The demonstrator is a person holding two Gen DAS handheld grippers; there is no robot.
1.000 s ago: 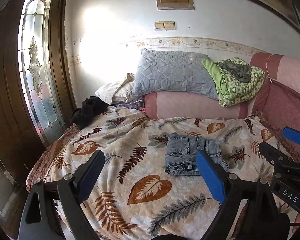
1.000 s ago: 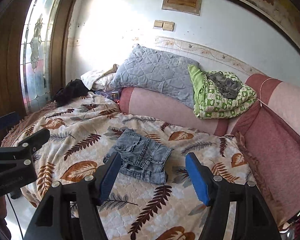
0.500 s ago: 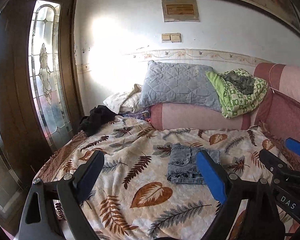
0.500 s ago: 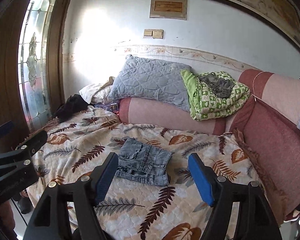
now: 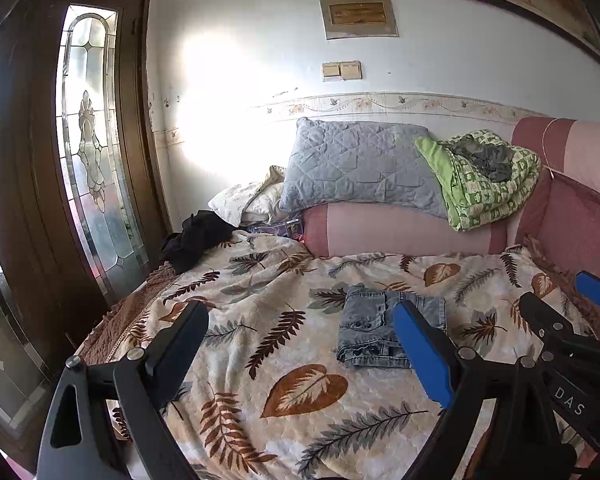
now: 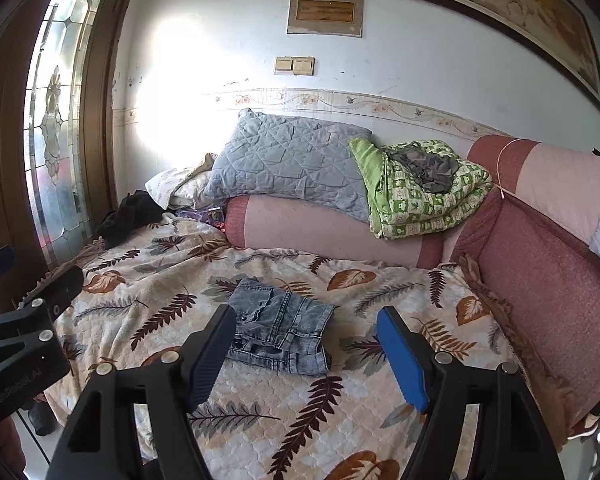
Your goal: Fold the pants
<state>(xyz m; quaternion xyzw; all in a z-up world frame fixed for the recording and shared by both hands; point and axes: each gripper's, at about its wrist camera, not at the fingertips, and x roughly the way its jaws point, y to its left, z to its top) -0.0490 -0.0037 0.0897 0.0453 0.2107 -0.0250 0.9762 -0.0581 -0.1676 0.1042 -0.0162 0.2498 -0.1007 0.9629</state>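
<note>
From where I stand, the biggest thing is the bed with its cream quilted cover printed with brown and grey leaves (image 5: 268, 364); it gives a wide, soft surface, which is probably why the folding is done there. Along the wall lies a long pink bolster (image 6: 332, 236), and on it lean a grey quilted pillow (image 6: 288, 160) and a green patterned blanket, folded thick (image 6: 420, 196), kept at the back so the middle stays free. A small black heap of cloth (image 5: 196, 236) sits at the far corner near the glass door.

In the middle of the cover lie the washed grey denim pants (image 6: 280, 332), already a compact, flat rectangle with several layers showing at the near edge. I judge the folding to be finished or nearly so.

The left hand-held gripper (image 5: 300, 344) is above the near edge of the bed, its fingers spread wide and holding nothing. The right hand-held gripper (image 6: 306, 344) is the same, spread and empty, with the pants seen between its fingers but well apart from them.
</note>
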